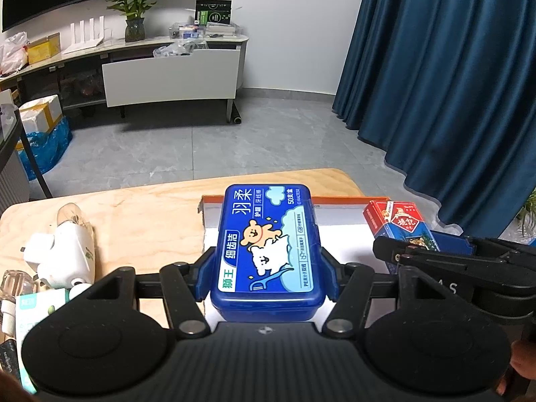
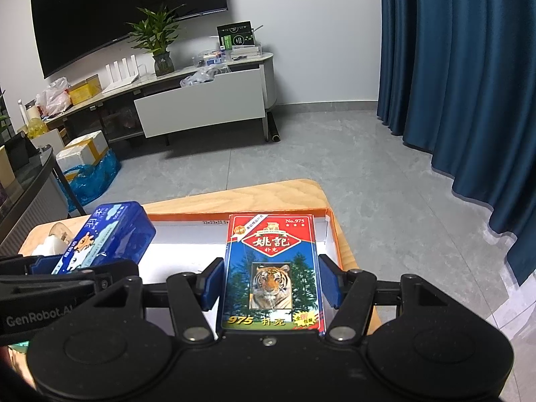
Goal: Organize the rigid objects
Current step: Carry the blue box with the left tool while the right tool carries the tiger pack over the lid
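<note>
Here, on the left part of the wooden table [image 1: 144, 207], a cluster of loose items sits at about nine o'clock from the left gripper [image 1: 266, 268]: a white plug adapter [image 1: 38, 249], a white device with a clear dome [image 1: 72, 234], a small clear bottle [image 1: 15, 284] and a pale green carton [image 1: 33, 305] cut off at the frame edge. None of them lies between either gripper and the orange-rimmed tray [image 1: 345, 231], whose white floor shows bare beneath both held things. The blue floss-pick box [image 1: 268, 251] sits squarely between the left jaws, their blue pads pressed to its long sides, its far end pointing to twelve o'clock over the tray's left part. At three o'clock from it, the right gripper [image 2: 271, 284] clamps the playing-card box [image 2: 273, 268] the same way, tiger face up, over the tray's right part. Whether either box touches the tray floor cannot be told, since each box hides what lies under it. The tray's near edge is covered by the gripper bodies, and the small print along its far wall is too fine to read fully.
</note>
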